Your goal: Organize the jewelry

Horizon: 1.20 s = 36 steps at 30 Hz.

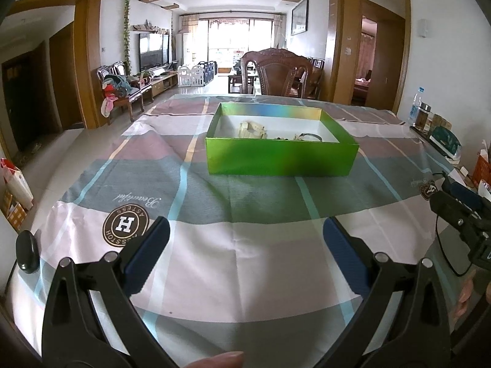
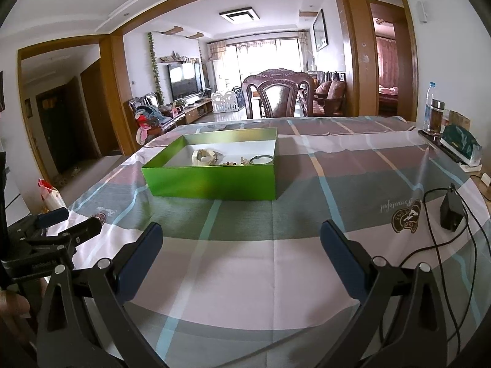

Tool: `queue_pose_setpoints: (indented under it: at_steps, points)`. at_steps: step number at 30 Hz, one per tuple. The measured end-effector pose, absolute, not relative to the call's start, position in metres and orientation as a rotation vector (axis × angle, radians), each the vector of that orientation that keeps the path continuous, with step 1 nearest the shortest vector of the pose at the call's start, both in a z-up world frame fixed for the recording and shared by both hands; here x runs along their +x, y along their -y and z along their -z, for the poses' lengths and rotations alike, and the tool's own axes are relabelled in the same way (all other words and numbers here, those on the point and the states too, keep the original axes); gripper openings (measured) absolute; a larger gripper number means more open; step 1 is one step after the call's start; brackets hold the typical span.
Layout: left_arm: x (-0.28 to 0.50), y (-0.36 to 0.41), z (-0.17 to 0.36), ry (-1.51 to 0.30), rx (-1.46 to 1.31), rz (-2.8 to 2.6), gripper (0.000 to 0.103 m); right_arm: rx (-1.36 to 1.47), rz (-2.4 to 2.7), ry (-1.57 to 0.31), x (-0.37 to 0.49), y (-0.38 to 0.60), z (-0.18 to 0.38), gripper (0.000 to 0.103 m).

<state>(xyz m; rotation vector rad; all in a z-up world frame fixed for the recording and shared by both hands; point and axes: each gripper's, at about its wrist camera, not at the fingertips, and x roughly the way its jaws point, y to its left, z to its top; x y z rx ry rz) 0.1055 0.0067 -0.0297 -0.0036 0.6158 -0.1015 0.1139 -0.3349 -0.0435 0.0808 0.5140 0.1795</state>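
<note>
A shiny green box (image 1: 280,158) (image 2: 211,182) with a white inside stands on the checked tablecloth, past both grippers. Inside it lie a cream bracelet (image 1: 251,128) (image 2: 205,155), a dark bangle (image 1: 311,137) (image 2: 261,159) and some small beads (image 2: 231,163). My left gripper (image 1: 245,236) is open above the near cloth, nothing between its blue pads. My right gripper (image 2: 242,240) is open too and empty, to the right of the box and nearer than it. Each gripper shows at the edge of the other's view.
A carved wooden chair (image 1: 280,75) stands behind the table. Bottles and jars (image 1: 422,113) and a green packet (image 2: 458,144) sit at the right edge. A black adapter with cable (image 2: 451,211) lies on the right; a black oval object (image 1: 27,251) lies near left.
</note>
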Motion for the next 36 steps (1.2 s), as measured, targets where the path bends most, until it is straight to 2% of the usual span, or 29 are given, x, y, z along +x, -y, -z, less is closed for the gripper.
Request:
queue_pose_setpoints:
  at_steps: [36]
  points:
    - [0.108, -0.008, 0.034, -0.628, -0.001, 0.113, 0.099, 0.072, -0.151, -0.527, 0.126, 0.340, 0.049, 0.100]
